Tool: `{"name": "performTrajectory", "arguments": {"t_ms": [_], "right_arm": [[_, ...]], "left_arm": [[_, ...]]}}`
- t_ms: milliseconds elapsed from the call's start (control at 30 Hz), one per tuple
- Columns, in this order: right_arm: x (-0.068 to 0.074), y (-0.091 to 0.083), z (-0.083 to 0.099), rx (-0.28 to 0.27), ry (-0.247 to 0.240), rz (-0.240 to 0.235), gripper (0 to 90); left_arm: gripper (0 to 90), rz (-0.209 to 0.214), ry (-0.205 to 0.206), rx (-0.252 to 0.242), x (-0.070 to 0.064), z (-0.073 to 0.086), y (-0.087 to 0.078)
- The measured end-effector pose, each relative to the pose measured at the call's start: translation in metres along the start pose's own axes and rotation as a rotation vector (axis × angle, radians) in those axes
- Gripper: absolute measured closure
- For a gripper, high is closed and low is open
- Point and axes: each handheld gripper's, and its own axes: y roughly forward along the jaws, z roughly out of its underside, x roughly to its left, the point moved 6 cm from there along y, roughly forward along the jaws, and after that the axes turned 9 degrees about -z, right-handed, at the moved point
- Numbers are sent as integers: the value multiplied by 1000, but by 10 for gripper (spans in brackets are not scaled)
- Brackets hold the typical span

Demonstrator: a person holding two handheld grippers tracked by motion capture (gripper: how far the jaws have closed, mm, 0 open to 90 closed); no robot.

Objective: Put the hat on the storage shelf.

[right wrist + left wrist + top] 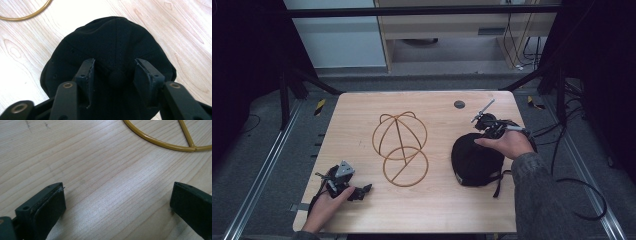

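Note:
A black cap (472, 162) lies crown up on the right half of the wooden table (432, 210). My right gripper (484, 134) hangs over its far side. In the right gripper view the gripper (115, 72) is open, its jaws straddling the cap's (112, 40) top button (116, 78) without closing on it. A gold wire cap stand (399, 147), a dome on a ring base, rests at the table's middle. My left gripper (362, 191) lies near the front left. Its jaws (117, 195) are spread wide over bare wood, with the stand's ring (160, 143) ahead.
A small dark disc (459, 104) sits near the table's back edge. Cables (582, 200) trail over the floor on the right. Black frame bars (312, 82) run along the table's sides and back. An arc of the gold ring (27, 17) lies beyond the cap.

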Motion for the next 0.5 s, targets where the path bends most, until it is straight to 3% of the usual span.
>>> {"name": "performTrajectory", "arguments": {"t_ms": [300, 500], "right_arm": [[-1, 5, 2, 27, -3, -9, 700], [-1, 2, 5, 24, -8, -19, 729]], "left_arm": [[0, 0, 0, 0, 0, 0, 0], [0, 0, 0, 0, 0, 0, 0]]}}
